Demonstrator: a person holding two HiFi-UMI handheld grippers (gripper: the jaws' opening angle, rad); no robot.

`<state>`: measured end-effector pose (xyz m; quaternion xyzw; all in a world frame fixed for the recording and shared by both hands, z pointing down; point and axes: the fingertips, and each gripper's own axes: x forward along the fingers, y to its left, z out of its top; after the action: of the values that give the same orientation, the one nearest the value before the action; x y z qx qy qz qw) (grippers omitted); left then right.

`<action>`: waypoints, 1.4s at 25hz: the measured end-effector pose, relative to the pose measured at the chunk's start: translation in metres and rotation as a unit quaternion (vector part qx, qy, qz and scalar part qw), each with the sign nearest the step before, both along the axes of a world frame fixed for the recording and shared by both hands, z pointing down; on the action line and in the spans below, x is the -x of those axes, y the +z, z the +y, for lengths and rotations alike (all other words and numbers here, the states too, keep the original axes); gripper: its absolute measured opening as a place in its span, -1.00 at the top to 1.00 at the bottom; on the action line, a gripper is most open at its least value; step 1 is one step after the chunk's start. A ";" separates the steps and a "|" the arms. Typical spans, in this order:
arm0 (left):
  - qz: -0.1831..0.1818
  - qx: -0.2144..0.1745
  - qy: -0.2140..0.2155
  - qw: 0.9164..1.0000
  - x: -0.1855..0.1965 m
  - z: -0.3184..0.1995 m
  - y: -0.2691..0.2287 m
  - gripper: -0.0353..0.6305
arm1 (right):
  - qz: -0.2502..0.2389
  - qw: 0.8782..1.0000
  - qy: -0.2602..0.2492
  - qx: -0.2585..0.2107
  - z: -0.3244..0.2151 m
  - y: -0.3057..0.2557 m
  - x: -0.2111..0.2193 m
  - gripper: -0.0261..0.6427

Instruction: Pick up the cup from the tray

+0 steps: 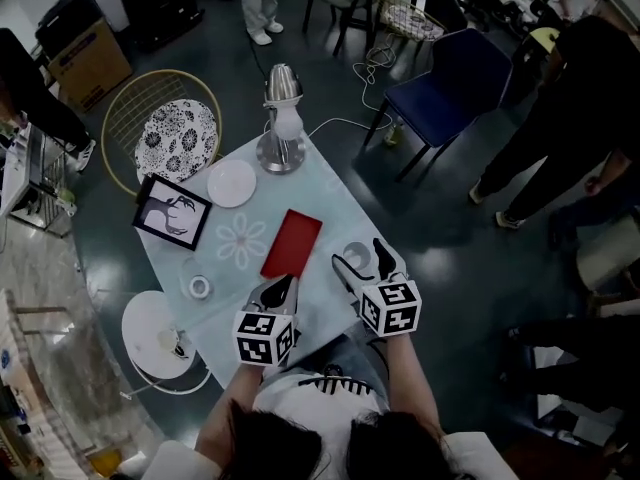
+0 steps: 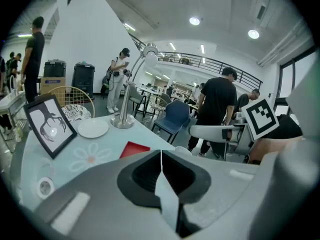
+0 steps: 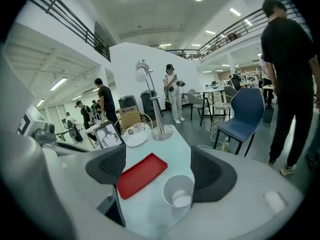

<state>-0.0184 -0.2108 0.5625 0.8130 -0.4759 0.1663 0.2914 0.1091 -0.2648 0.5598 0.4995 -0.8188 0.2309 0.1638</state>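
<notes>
A white paper cup [image 3: 179,190] stands upright on the pale blue table [image 1: 330,193], just right of an empty red tray [image 3: 141,175]. My right gripper [image 3: 160,171] is open, and the cup sits between its jaws, close to the right one. From the head view the cup [image 1: 355,256] shows between the fingers of the right gripper [image 1: 360,258], with the tray [image 1: 291,243] to its left. My left gripper [image 1: 283,286] is shut on nothing near the tray's front end. The left gripper view shows its jaws pressed together [image 2: 161,156] and the tray [image 2: 134,149] beyond.
On the table stand a silver desk lamp [image 1: 282,118], a white plate [image 1: 231,182], a framed picture [image 1: 172,211] and a tape roll [image 1: 200,287]. A wire chair [image 1: 165,128], a white stool [image 1: 160,333] and a blue chair [image 1: 450,83] surround it. People stand at right.
</notes>
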 end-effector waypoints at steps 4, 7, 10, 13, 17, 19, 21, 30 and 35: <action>0.004 -0.018 0.001 1.000 0.002 0.006 -0.008 0.89 | 0.016 0.999 0.010 -0.027 0.005 -0.017 0.001 -0.36; 0.008 -0.029 0.003 1.000 0.004 0.015 -0.016 0.89 | 0.028 0.999 0.010 -0.034 0.016 -0.022 0.004 -0.36; 0.013 -0.042 0.007 0.999 0.005 0.023 -0.024 0.89 | 0.029 0.999 0.007 -0.037 0.030 -0.025 0.010 -0.33; 0.016 -0.051 0.012 0.998 0.005 0.031 -0.031 0.89 | 0.032 0.999 0.009 -0.041 0.044 -0.030 0.014 -0.21; 0.017 -0.062 0.021 0.998 0.005 0.042 -0.036 0.89 | 0.031 0.998 0.024 -0.053 0.061 -0.037 0.015 0.31; 0.018 -0.067 0.025 0.997 0.005 0.048 -0.038 0.89 | 0.033 0.997 0.026 -0.059 0.069 -0.041 0.016 0.45; 0.021 -0.071 0.028 0.997 0.004 0.054 -0.040 0.89 | 0.040 0.997 0.031 -0.064 0.077 -0.043 0.017 0.59; 0.031 -0.088 0.033 0.995 0.011 0.076 -0.050 0.89 | 0.051 0.995 0.044 -0.072 0.103 -0.053 0.027 0.86; 0.037 -0.096 0.041 0.994 0.011 0.088 -0.053 0.89 | 0.051 0.995 0.041 -0.072 0.117 -0.055 0.037 0.86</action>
<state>-0.0299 -0.1227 0.5095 0.8616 -0.4446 0.1014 0.2228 0.0718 -0.1480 0.5046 0.5543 -0.8028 0.1516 0.1592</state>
